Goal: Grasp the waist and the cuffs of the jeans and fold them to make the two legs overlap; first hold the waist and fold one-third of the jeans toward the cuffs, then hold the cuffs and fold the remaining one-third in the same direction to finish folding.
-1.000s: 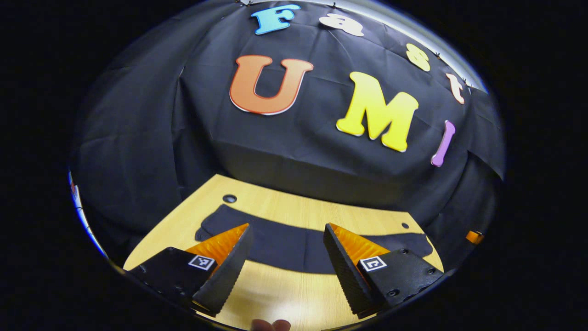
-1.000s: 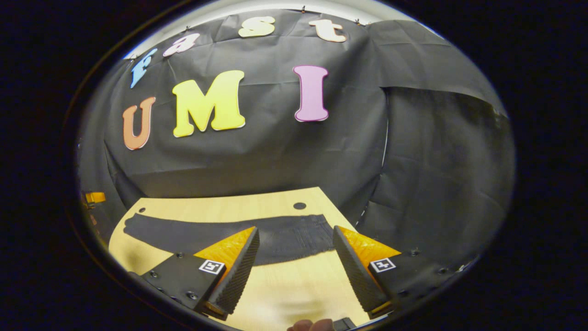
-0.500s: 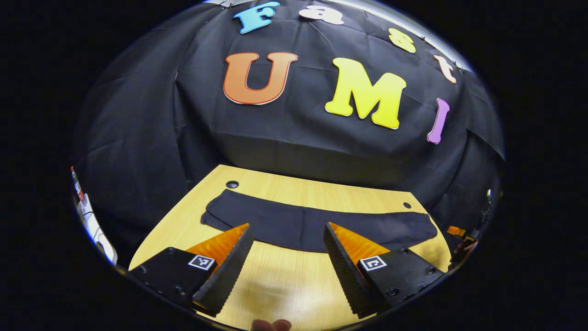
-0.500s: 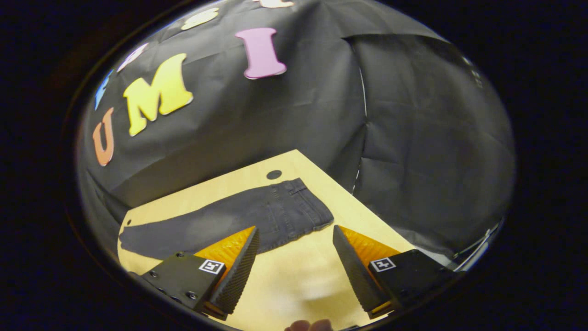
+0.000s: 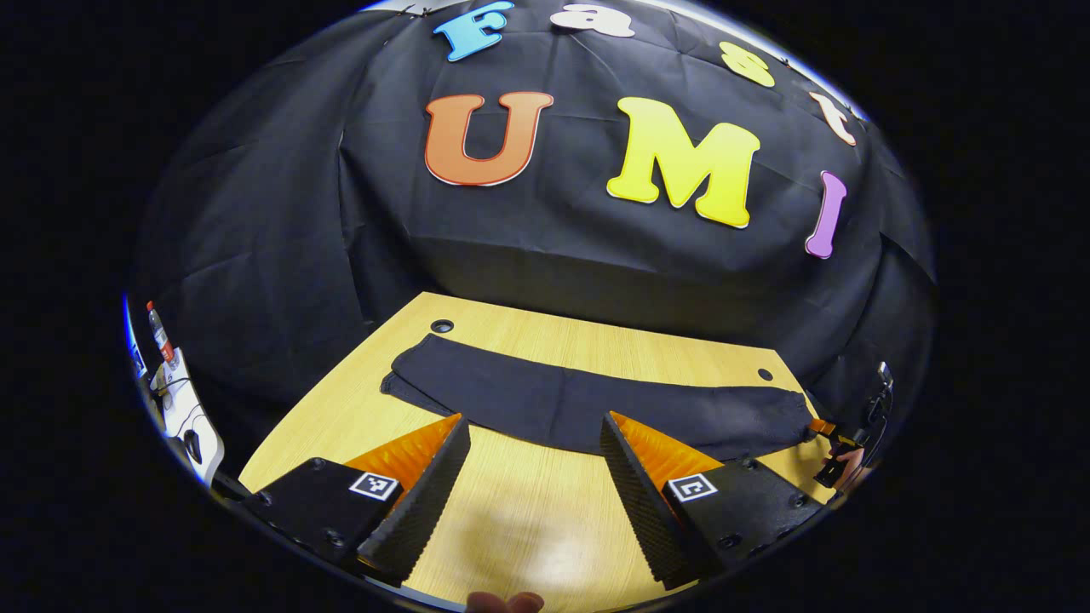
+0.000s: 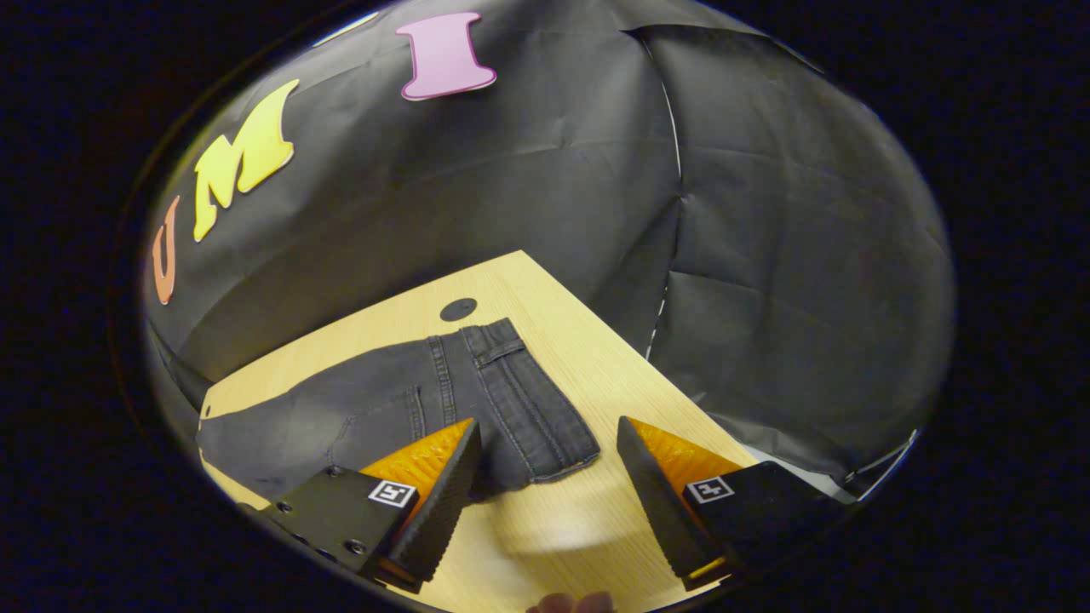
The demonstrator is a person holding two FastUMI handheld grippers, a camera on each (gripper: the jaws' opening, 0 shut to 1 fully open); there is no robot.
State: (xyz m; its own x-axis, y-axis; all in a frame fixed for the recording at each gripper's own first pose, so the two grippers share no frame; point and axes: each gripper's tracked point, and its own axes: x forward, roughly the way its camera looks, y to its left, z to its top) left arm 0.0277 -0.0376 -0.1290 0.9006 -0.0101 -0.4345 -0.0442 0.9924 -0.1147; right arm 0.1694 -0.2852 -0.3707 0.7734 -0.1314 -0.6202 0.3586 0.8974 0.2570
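Dark jeans (image 5: 579, 404) lie flat in one long strip across the wooden table (image 5: 511, 511), one leg over the other. In the left gripper view the cuffs (image 5: 409, 375) are at the strip's left end and the waist at its right end. My left gripper (image 5: 534, 423) is open, hovering over the table just short of the strip's near edge. In the right gripper view the waist (image 6: 528, 400) with its waistband and a back pocket lies just ahead. My right gripper (image 6: 549, 426) is open, its left finger over the denim near the waist's near corner.
The table has round holes near its back corners (image 5: 442, 326) (image 6: 457, 309). Its right edge (image 6: 647, 383) runs close beside the waist. A bottle and white items (image 5: 162, 349) sit off the table's left side. Bare wood (image 6: 562, 528) lies under both grippers.
The right gripper has swung right and moved in on the waist, which now looks larger and closer. The left gripper has tilted down slightly, so more of the jeans shows ahead.
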